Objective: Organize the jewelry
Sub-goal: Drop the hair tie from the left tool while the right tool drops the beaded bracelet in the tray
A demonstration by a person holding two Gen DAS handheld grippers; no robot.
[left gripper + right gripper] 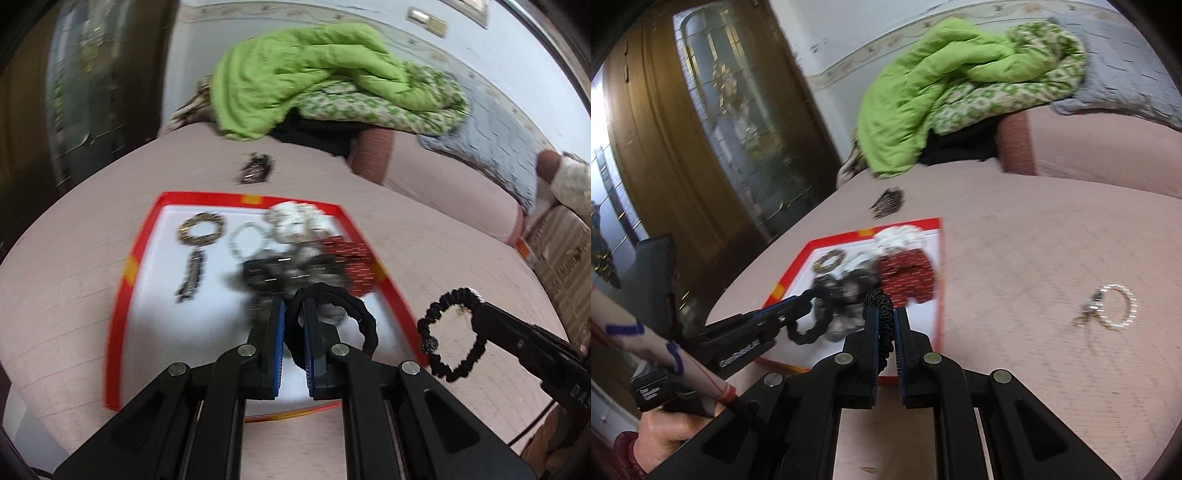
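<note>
Left claw [294, 314] clamped tight, right claw [885, 319] clamped tight, both angled downward

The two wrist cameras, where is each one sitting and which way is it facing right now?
Left wrist: on the left gripper, looking down at the red tray; own fingers clamp a black hair tie.
Right wrist: on the right gripper, same way, from the tray's right; own fingers clamp a black ruffled band; a hand shows.
Shared: tray, green blanket, each other's gripper.
</note>
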